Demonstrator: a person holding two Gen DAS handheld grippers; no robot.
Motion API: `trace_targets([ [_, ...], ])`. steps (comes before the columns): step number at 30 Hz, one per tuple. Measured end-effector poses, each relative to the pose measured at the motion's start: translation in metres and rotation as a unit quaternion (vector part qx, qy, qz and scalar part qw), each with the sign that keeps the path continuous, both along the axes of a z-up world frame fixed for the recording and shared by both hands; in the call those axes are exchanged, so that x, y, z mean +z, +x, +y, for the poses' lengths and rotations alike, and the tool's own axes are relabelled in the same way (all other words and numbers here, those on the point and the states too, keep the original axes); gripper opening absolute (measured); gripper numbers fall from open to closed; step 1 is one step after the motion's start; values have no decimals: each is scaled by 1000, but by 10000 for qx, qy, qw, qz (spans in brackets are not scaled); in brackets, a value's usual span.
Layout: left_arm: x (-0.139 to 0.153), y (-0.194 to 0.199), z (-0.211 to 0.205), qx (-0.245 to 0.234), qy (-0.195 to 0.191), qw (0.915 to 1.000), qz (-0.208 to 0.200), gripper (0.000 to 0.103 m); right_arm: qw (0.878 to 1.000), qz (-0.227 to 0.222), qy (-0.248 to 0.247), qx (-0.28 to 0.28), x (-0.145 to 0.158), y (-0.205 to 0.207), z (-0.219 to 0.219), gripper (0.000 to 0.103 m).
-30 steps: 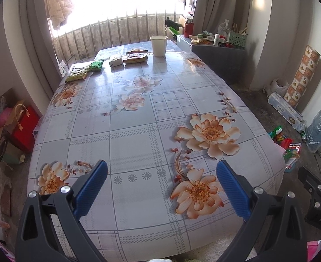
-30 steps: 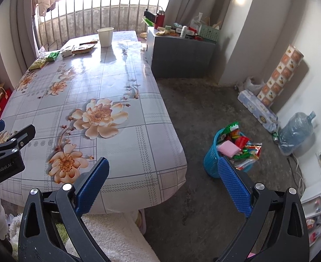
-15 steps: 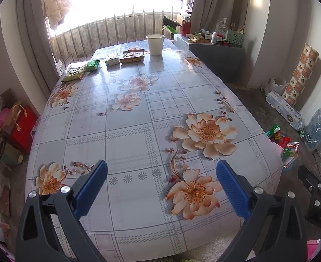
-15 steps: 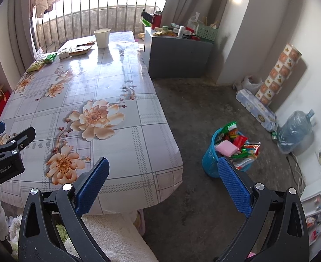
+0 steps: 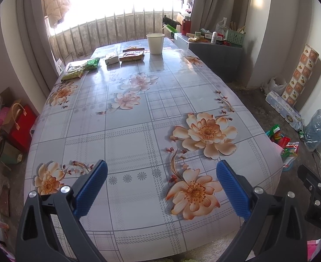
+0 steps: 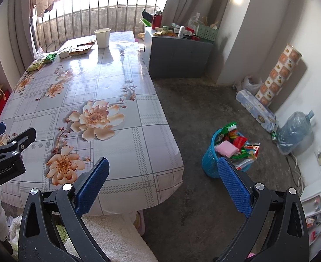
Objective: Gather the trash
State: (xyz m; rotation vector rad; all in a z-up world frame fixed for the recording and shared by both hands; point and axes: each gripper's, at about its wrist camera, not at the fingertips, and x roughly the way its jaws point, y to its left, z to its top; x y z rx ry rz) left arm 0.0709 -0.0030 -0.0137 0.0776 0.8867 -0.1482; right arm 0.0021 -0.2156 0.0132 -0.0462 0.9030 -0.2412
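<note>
Floral-clothed worktop [image 5: 125, 135] runs away toward the window, and the trash packets [image 5: 108, 60] lie in a row at its far left end, well apart from both the left gripper [image 5: 161, 183] and right gripper [image 6: 163, 182], fingers spread empty, the left one nearer.

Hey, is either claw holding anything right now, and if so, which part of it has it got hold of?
Nothing is held. The left claw and the right claw are both open, with nothing between their fingers.
</note>
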Motion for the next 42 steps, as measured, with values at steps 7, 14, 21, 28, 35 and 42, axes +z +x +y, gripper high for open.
trace_targets([
  [7,-2,-1,-1,-12,-3,10000,20,98,10000,-2,4,-2,0,0,0,95],
  [14,-3,-1,-2,-32,-5,10000,23,98,10000,-6,-9,0,0,1,-1,95],
  [21,-3,-1,-2,-27,-5,10000,26,98,10000,-7,-5,2,1,1,-1,95],
  [28,-3,-1,-1,-34,-12,10000,38,98,10000,-1,-4,0,0,1,-1,95],
  [35,-3,-1,-1,-32,-18,10000,36,98,10000,-6,-18,3,1,2,-1,95],
  [42,-4,-1,-1,-37,-21,10000,49,98,10000,-6,-14,-4,1,2,0,95],
])
